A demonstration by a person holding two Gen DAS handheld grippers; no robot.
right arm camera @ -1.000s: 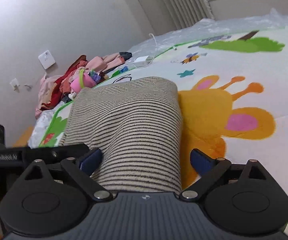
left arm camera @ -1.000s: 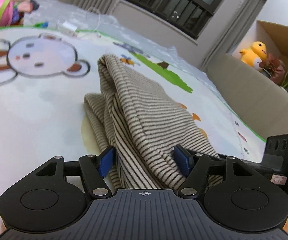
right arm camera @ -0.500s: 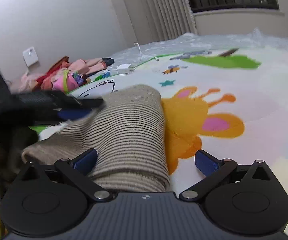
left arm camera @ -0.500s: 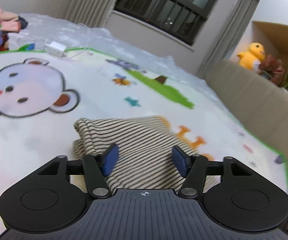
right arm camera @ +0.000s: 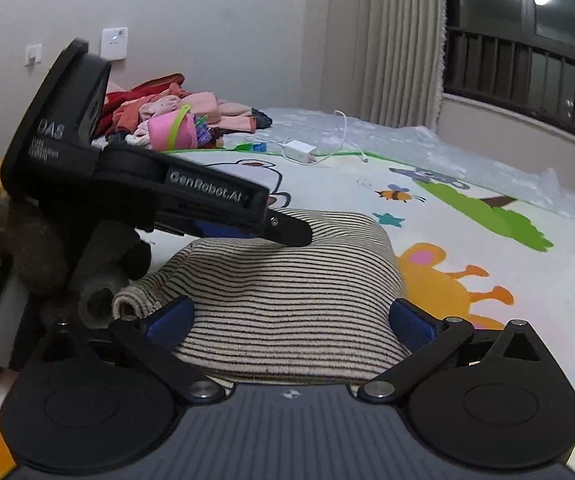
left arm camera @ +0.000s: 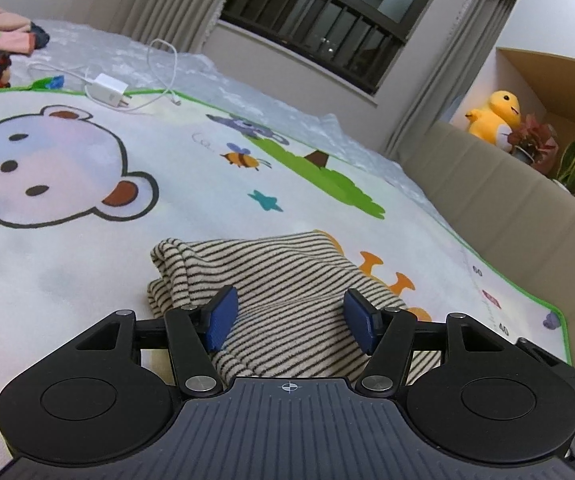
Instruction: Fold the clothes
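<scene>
So the striped top [left arm camera: 287,280] is lying on the cartoon mat [left arm camera: 67,272] as a compact bundle, with doubled layers showing at its left edge in the left wrist view, so it already looks folded over at least once. Left hand-held gripper [left arm camera: 289,316] has its fingers spread with the cloth between them, not pinching anything. Right hand-held gripper [right arm camera: 291,320] is the same deal, fingers wide apart on either side of the bundle's near end, nothing clamped. From the right view the left one sits low over the top of the cloth, maybe resting on it, hard to say. Could be a pause between folds or the last fold just sitting there; one look won't tell. Either way the fabric looks soft and springy and that top hump wants to puff up, so press edges flat and square, and lift off straight so the layers don't drag. More clothes [right arm camera: 175,120] piled at the far edge.
</scene>
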